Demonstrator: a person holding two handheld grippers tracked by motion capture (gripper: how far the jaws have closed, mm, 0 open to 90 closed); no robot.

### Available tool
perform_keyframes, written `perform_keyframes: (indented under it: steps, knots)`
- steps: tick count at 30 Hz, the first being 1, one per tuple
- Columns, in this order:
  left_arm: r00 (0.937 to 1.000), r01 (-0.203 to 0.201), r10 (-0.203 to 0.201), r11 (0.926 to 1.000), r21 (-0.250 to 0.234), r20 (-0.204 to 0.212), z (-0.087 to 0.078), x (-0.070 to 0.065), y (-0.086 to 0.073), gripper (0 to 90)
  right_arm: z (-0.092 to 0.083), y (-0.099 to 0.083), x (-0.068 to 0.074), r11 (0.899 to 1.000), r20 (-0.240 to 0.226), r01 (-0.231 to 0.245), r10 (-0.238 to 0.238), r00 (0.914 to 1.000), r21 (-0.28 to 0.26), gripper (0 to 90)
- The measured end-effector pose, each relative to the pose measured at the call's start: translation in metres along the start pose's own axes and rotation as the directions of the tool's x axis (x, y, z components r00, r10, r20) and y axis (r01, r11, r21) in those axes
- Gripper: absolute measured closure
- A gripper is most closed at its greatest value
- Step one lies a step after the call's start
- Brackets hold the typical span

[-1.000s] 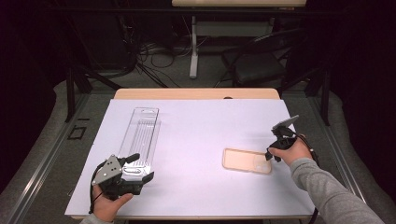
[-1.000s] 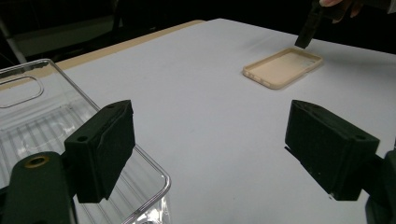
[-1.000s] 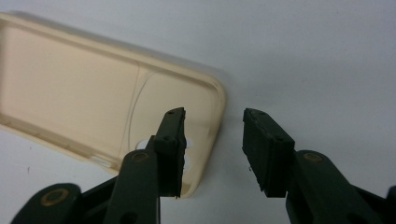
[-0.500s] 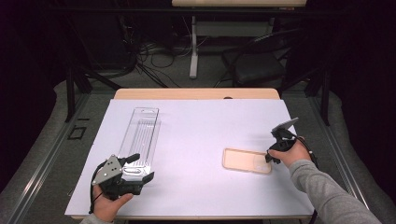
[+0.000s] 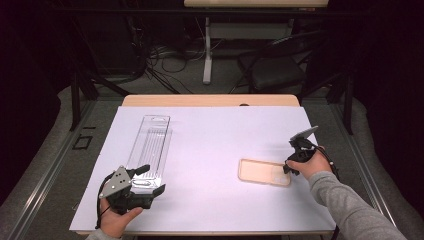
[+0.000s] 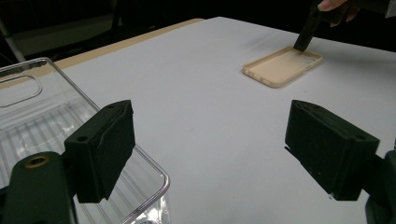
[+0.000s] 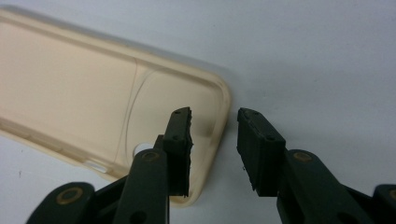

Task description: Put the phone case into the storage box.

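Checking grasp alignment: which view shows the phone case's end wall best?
The right gripper view: the phone case end wall sits between the right gripper fingers, which straddle it without touching. The high view and left gripper view show the whole case, small.

A white sheet [image 5: 215, 145] covers a wooden table [image 5: 210, 100] — behind it, grey floor [image 5: 190, 80], tangled cables [image 5: 160, 55], a dark chair [image 5: 277, 70].
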State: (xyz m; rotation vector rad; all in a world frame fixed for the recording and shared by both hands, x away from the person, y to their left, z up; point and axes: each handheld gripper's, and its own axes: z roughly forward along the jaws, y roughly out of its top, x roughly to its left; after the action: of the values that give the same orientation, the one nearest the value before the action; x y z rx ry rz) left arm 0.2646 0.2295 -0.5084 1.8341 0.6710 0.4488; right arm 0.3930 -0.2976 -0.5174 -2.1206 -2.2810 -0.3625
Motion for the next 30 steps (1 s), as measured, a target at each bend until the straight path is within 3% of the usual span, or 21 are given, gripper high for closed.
perform_keyframes:
  steps: [9,10,12,14,18,25,29,30]
  knots:
    - [1.0000,0.000,0.000,1.0000,0.001,0.001,0.0002,0.0001,-0.0001,16.0,-0.0038,0.0031,0.0020,0.999,0.013,0.049,-0.049,0.9987,0.006,64.5]
    - [1.0000,0.000,0.000,1.0000,0.001,0.002,0.0002,0.0000,-0.0001,16.0,-0.0028,0.0028,0.0026,0.998,0.019,0.058,-0.057,0.9982,-0.016,63.9]
    - [1.0000,-0.001,0.001,1.0000,0.000,0.001,0.0003,-0.0001,-0.0001,16.0,-0.0034,0.0039,0.0049,0.994,0.033,0.107,-0.106,0.9938,-0.019,62.3]
    - [1.0000,-0.001,0.001,1.0000,0.001,0.001,0.0002,0.0000,-0.0001,16.0,-0.0026,0.0040,0.0056,0.992,0.020,0.123,-0.122,0.9923,-0.042,62.1]
    - [1.0000,0.000,0.000,1.0000,0.001,0.002,0.0002,0.0000,-0.0001,16.0,-0.0034,0.0050,0.0062,0.991,0.035,0.132,-0.132,0.9907,-0.003,62.1]
    - [1.0000,0.000,0.000,1.0000,0.001,0.001,0.0005,-0.0001,-0.0002,16.0,-0.0017,0.0040,0.0047,0.997,0.032,0.072,-0.071,0.9969,-0.011,65.0]
    - [1.0000,0.000,0.000,1.0000,0.002,0.002,0.0006,-0.0001,-0.0002,16.0,-0.0011,0.0046,0.0036,0.999,0.043,0.036,-0.037,0.9984,0.012,67.0]
    - [1.0000,-0.001,0.001,1.0000,0.002,0.003,0.0006,-0.0001,-0.0002,16.0,0.0000,0.0047,0.0026,1.000,0.025,0.029,-0.029,0.9993,0.001,67.7]
